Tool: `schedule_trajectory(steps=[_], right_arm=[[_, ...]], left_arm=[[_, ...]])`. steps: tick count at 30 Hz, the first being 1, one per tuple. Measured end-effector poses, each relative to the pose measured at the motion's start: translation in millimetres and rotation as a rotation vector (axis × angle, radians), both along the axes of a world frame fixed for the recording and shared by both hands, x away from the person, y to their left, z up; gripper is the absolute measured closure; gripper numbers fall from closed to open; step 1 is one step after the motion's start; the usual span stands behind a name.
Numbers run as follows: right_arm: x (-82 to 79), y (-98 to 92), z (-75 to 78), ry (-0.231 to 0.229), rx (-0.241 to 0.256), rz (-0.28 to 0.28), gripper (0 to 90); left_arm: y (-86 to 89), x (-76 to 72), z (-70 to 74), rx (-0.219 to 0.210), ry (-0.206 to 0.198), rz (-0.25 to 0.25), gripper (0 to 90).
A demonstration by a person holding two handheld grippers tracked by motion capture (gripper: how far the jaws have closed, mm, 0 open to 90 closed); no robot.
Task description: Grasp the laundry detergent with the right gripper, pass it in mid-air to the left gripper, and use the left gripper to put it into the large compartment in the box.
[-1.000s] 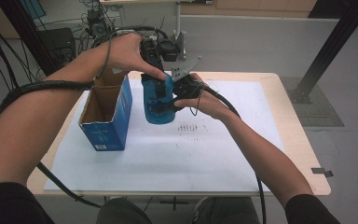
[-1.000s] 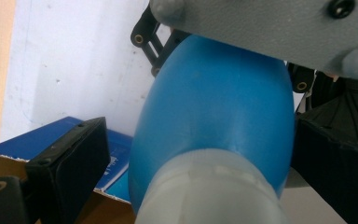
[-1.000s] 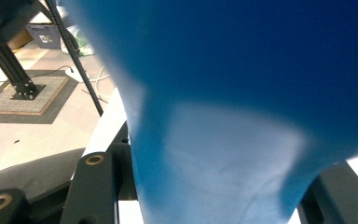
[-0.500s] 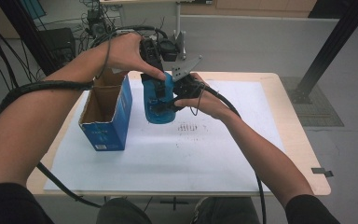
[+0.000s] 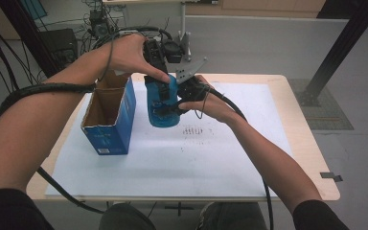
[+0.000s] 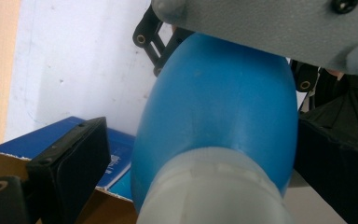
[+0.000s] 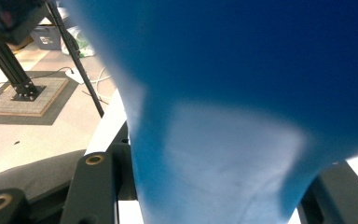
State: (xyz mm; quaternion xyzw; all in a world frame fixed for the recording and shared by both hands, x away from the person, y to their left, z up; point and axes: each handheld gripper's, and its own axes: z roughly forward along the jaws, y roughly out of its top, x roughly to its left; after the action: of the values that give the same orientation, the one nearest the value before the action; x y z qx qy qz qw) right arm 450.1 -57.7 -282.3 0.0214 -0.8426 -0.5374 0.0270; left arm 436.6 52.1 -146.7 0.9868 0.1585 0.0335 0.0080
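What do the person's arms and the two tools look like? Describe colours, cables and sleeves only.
Both forearms are bare, with black sleeves showing at the bottom of the high view. The left tool and right tool are black, with flat black jaws and linkage arms set with brass-coloured rivets. A grey three-cornered plate with screw heads tops the right tool. A thick black cable trails from each.

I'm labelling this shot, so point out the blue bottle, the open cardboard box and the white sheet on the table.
blue bottle [image 5: 162, 108]: high view, on its blue body between the hands.
open cardboard box [image 5: 117, 125]: high view, on its blue side wall.
white sheet [image 5: 191, 158]: high view, on a bare patch in front of the bottle.
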Motion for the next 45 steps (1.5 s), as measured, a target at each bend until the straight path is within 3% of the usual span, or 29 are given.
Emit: schedule_trajectory(steps=[45], right_arm=[[-0.7,-1.5,1.6,-0.003,-0.001,0.002,43.7]], left_arm=[[-0.6,-1.4,1.5,0.004,-0.024,-0.015,5.4]])
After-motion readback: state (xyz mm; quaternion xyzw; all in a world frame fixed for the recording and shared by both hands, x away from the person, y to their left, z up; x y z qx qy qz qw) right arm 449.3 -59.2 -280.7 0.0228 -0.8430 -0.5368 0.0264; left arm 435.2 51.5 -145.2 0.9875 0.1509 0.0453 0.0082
